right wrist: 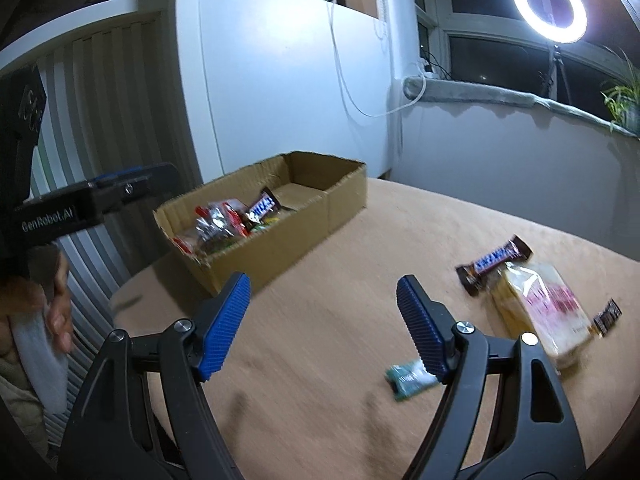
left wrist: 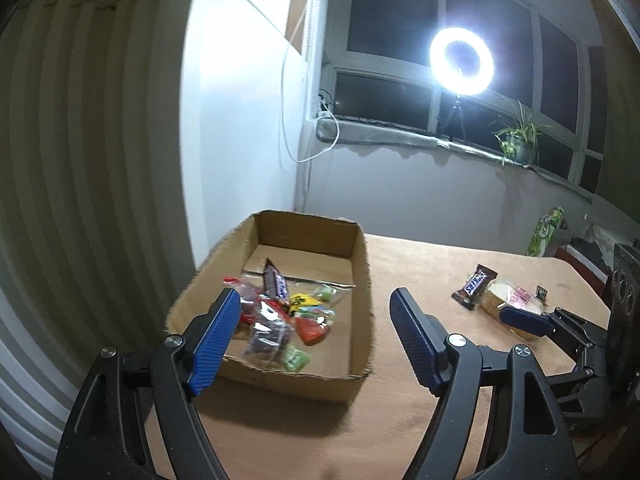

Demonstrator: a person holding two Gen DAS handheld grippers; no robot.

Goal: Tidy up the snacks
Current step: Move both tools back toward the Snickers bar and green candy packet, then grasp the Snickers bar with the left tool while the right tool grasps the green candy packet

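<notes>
Blurred green packet [right wrist: 410,380] half behind right tongs [right wrist: 322,326], label unreadable

This is a room in a home, rigged up for filming after dark. A wooden table [right wrist: 320,280] stands pushed up near a white wall, and on it sits an open cardboard box [left wrist: 362,280] with wrapped snacks in it. Behind runs a wide window [left wrist: 400,20], its panes black, with a potted plant [left wrist: 518,136] on the sill. A ring light [left wrist: 462,62] on a small tripod blazes from that same sill, the brightest thing in view. A white cable [right wrist: 348,80] trails down the wall, and pale vertical blinds [left wrist: 80,140] hang on the left. No counters, no shelving, no machines: plain domestic surroundings.
</notes>
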